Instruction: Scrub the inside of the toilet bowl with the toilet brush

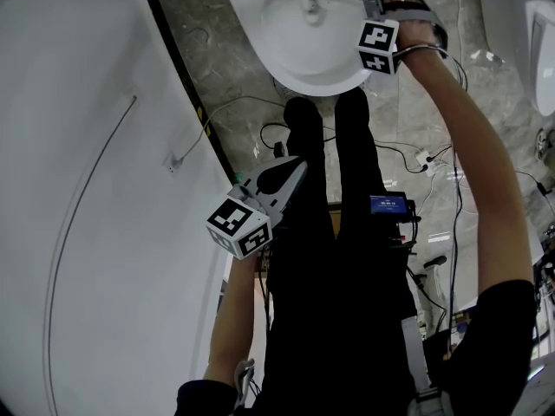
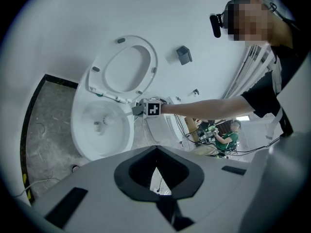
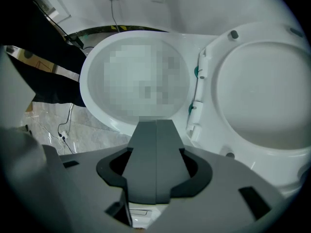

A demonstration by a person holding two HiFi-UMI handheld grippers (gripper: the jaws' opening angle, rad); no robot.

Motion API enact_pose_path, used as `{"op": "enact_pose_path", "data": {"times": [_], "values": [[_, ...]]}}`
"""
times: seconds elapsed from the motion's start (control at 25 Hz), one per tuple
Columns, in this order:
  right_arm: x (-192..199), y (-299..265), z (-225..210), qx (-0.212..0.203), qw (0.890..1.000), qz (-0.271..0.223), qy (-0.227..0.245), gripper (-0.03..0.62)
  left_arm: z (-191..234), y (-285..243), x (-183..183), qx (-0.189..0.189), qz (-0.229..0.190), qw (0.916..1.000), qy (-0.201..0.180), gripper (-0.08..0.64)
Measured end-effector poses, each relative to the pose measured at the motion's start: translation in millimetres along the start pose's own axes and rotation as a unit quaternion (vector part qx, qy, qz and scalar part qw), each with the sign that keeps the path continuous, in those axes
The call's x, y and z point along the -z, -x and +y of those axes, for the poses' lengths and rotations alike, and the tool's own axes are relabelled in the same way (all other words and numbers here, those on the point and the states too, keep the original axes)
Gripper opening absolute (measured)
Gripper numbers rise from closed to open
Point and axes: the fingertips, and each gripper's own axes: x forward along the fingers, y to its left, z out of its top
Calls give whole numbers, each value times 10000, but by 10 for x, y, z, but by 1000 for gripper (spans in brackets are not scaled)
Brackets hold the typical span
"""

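The white toilet bowl [image 1: 295, 81] is at the top of the head view, with its seat and lid [image 2: 126, 67] raised. I see no toilet brush in any view. My right gripper [image 1: 371, 9] is at the bowl's right rim. In its own view the right gripper [image 3: 155, 123] is shut with nothing between the fingers, and it points over the bowl's near rim [image 3: 104, 118]. The lid [image 3: 262, 91] is to its right. My left gripper [image 1: 299, 167] hangs back by my legs, away from the bowl [image 2: 92, 152]. Its fingers come to a point and hold nothing.
A white curved wall [image 1: 104, 189] fills the left, with a black-and-yellow strip [image 1: 186, 76] along its base. Cables [image 1: 408, 159] and a small blue-screened device [image 1: 388, 204] lie on the marble floor. Another white fixture [image 1: 542, 50] stands at the right. A seated person [image 2: 228, 135] is behind.
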Motion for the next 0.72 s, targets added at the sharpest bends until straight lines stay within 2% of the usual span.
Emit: {"op": "enact_pose_path", "data": {"times": [0.16, 0.28, 0.44, 0.72], "values": [[134, 132, 51, -17, 9998, -29, -201, 196, -72, -11, -72, 65, -55, 9999, -84, 9], [264, 202, 142, -199, 9979, -89, -613, 196, -94, -3, -104, 70, -72, 9999, -111, 8], [408, 299, 292, -576, 9889, -161, -1362, 196, -96, 25, -115, 53, -61, 9999, -115, 9], [496, 425, 511, -643, 9721, -299, -2235, 196, -116, 40, -128, 79, -108, 9998, -123, 8]]}}
